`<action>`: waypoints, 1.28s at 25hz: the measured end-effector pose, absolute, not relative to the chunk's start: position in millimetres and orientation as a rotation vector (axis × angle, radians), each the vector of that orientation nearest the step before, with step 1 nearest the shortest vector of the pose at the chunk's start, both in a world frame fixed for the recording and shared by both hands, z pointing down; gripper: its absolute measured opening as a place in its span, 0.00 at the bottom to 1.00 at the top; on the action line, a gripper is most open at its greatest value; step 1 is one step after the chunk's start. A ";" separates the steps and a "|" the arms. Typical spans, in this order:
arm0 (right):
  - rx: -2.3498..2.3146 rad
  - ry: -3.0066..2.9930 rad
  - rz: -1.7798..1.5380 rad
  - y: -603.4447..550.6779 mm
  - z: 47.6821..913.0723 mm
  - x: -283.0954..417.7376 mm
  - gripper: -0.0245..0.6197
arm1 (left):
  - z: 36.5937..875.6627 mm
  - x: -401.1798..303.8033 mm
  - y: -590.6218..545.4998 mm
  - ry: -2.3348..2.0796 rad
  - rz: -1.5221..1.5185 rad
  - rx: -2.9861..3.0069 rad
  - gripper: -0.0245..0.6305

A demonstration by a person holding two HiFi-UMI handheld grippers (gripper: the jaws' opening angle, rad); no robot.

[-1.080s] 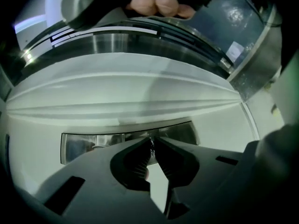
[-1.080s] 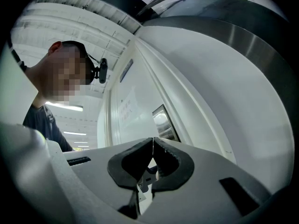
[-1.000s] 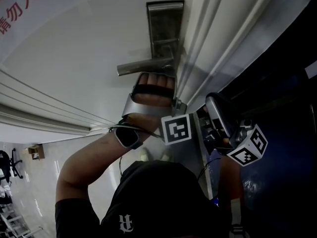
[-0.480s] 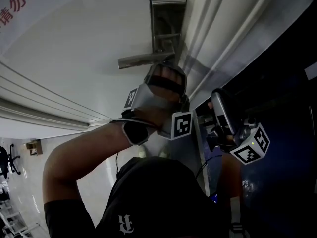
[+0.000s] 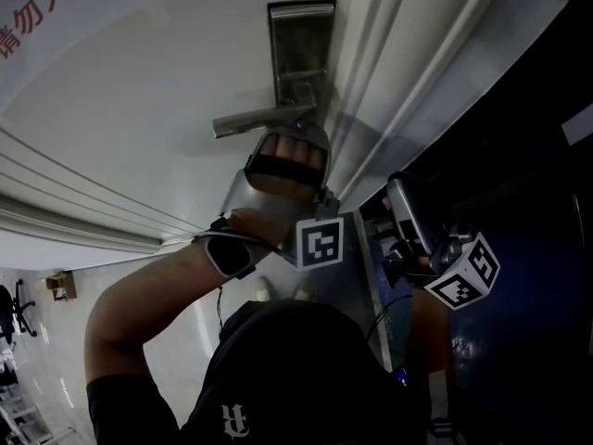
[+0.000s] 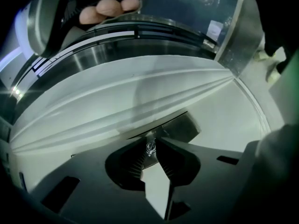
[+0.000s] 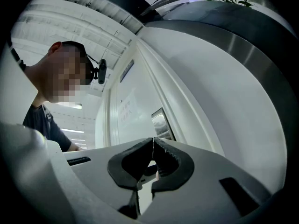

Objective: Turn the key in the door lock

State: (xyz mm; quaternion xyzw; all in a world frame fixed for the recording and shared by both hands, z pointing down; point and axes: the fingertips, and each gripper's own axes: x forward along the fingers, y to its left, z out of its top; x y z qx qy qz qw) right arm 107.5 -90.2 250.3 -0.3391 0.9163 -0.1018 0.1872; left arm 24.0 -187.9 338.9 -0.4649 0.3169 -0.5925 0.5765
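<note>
A steel lock plate (image 5: 298, 49) with a lever handle (image 5: 259, 119) sits on the white door. Just under the handle, a hand (image 5: 283, 170) holds my left gripper (image 6: 150, 144) against the plate, hiding the jaws in the head view. In the left gripper view a small silver key (image 6: 150, 148) sticks out of the lock plate (image 6: 187, 127) between the jaw tips. The jaws have just been opening and now stand slightly apart round the key head. My right gripper (image 7: 152, 140) is shut on nothing, off to the right, its marker cube (image 5: 460, 272) showing.
The white door frame mouldings (image 5: 389, 72) run beside the lock plate, with a dark blue panel (image 5: 528, 248) to their right. The person's head and dark cap (image 5: 287, 369) fill the bottom of the head view. Red lettering (image 5: 28, 12) sits on the door's upper left.
The left hand rolled at the lock, showing a second marker face half a second ago, then rolled back. The right gripper stayed where it was.
</note>
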 end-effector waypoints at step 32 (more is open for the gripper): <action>-0.978 2.575 -0.298 -89.3 252.0 112.7 0.06 | 326.4 -0.2 -183.9 1.889 0.187 -2.824 0.16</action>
